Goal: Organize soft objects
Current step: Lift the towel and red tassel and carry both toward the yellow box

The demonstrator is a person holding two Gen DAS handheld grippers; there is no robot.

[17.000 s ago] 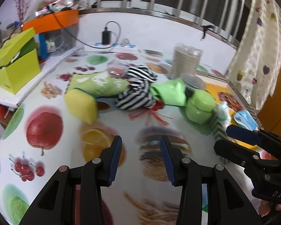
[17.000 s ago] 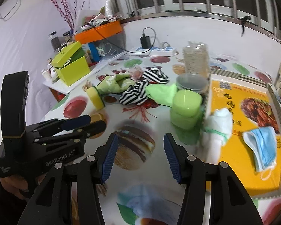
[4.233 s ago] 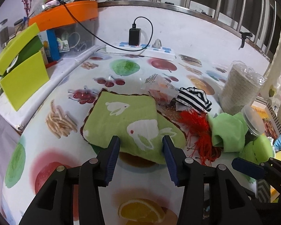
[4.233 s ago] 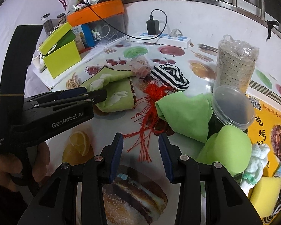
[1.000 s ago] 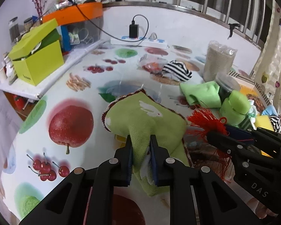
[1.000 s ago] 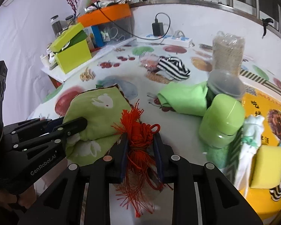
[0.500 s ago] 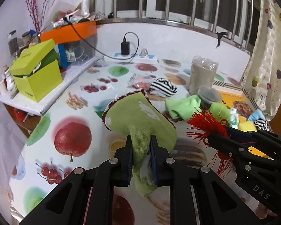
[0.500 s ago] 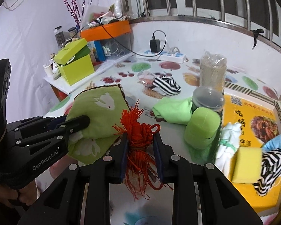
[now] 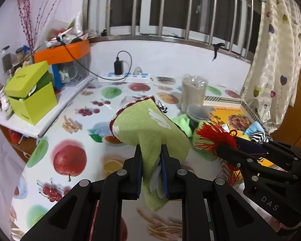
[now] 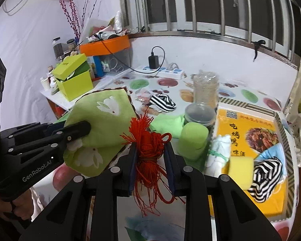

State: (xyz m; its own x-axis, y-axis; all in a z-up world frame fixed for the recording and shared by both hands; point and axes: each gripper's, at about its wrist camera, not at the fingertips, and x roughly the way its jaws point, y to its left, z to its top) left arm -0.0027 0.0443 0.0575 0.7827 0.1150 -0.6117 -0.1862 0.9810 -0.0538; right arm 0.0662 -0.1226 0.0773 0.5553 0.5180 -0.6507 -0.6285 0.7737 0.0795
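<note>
Gripping towel (image 9: 148, 132), left claw (image 9: 151, 172)

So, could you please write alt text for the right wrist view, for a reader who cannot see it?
The right gripper clamps a red tassel above a fruit-print table, while the left gripper beside it holds a green rabbit-print cloth. To the right, a yellow tray holds a sponge and striped fabric.
</note>
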